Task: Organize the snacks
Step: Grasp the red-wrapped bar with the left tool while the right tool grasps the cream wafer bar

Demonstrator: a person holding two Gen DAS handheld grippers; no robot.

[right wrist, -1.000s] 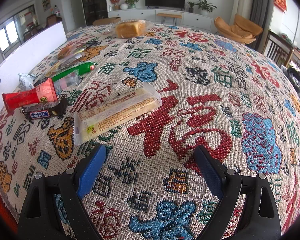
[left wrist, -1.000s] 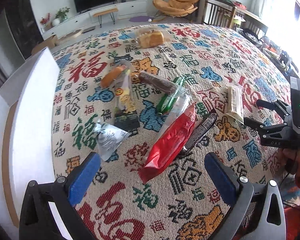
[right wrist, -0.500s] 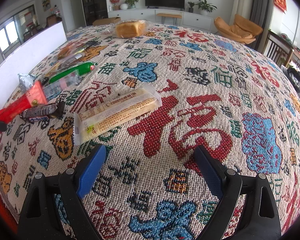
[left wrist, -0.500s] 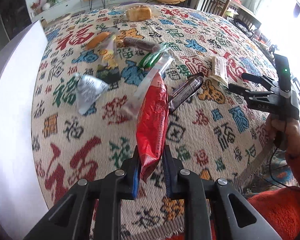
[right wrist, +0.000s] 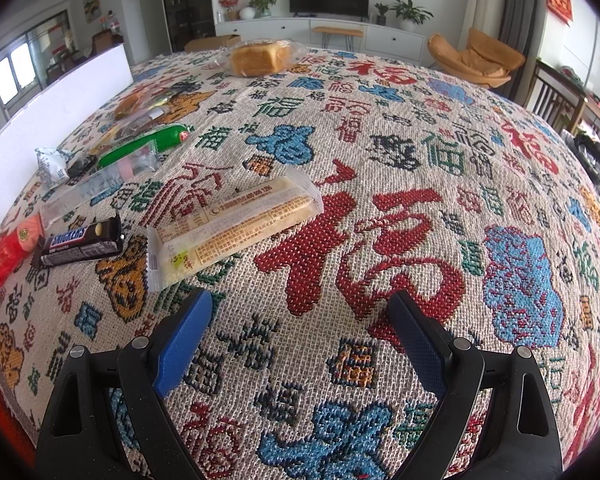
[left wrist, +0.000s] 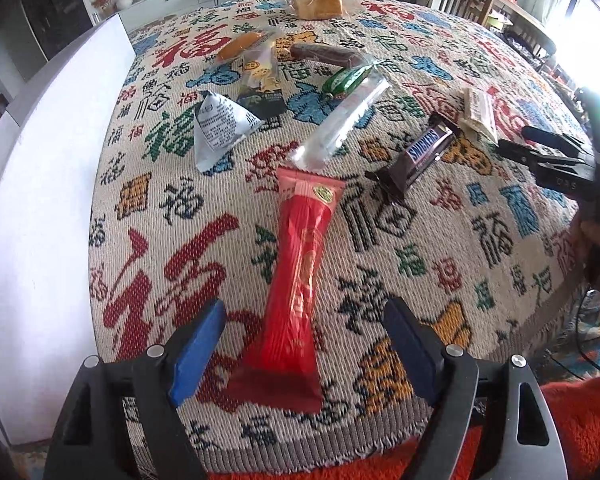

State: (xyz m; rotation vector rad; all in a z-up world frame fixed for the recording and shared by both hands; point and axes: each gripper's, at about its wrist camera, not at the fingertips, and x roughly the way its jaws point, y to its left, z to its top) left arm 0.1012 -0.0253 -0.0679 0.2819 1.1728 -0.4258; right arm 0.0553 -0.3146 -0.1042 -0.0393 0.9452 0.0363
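Early in the sorting. Left gripper [left wrist: 304, 344]: fingers spread wide, holding nothing, straddling the red packet [left wrist: 298, 280] flat near the desk [left wrist: 440, 280] edge. Right gripper [right wrist: 300, 344]: fingers equally wide, empty, just short of the pale wafer pack [right wrist: 236, 228]. Snickers bar [left wrist: 420, 156], clear sleeve [left wrist: 340, 124], green stick [left wrist: 346, 78], triangular pouch [left wrist: 220, 124], bread [left wrist: 318, 4] lying scattered, ungrouped.

Red snack packet [left wrist: 300, 272] — tablecloth [left wrist: 440, 264] woven with multicoloured characters.
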